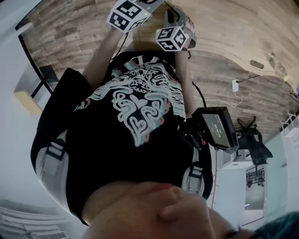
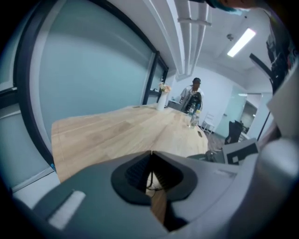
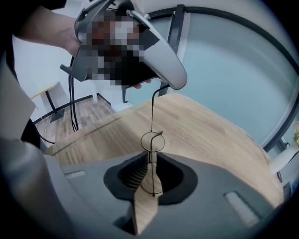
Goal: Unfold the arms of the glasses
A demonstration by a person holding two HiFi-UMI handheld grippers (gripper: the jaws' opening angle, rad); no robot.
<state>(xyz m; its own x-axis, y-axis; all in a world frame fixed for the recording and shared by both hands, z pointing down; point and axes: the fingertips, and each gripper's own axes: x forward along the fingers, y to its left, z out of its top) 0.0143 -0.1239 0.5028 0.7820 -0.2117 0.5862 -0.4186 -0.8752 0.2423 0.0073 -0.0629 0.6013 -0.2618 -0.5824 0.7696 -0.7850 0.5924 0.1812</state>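
Observation:
Thin wire glasses with round rims stand edge-on in my right gripper, which is shut on the frame. One thin arm runs straight up from the rim to the tip of my left gripper, held just above. In the left gripper view, the left gripper has its jaws together, with a bit of dark wire showing between the pads. In the head view both marker cubes are raised close together in front of the person's chest; the glasses are hidden there.
A long light wooden table lies below the grippers, beside a glass wall. At its far end are a vase of flowers, a bottle and a person. Black cables hang from the left gripper.

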